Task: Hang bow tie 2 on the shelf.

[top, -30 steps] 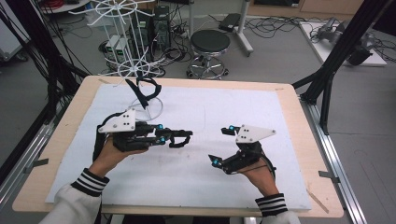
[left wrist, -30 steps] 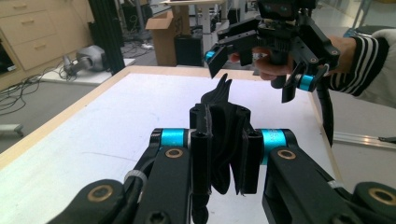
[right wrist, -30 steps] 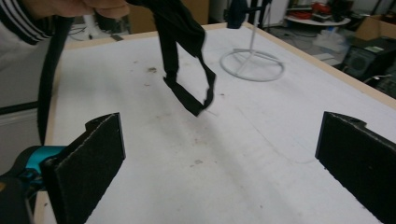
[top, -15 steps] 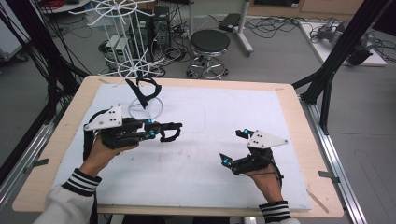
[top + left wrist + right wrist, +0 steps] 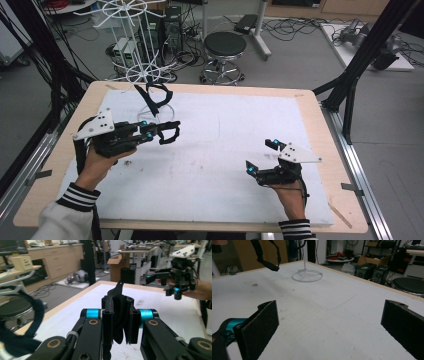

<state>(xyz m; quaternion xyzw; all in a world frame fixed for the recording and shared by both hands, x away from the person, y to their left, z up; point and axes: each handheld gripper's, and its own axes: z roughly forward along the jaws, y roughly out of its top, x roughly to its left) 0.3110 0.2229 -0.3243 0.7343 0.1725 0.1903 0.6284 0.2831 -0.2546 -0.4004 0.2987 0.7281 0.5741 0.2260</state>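
While my left claw (image 5: 170, 132) clamps the black fabric strap (image 5: 120, 315) over the white table mat (image 5: 225, 150), my right claw (image 5: 260, 155) gapes empty.

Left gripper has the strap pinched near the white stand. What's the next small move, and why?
Probably carry the strap up toward the stand: the left gripper is shut on it, its other end hangs by the stand, and the right gripper waits open, apart.
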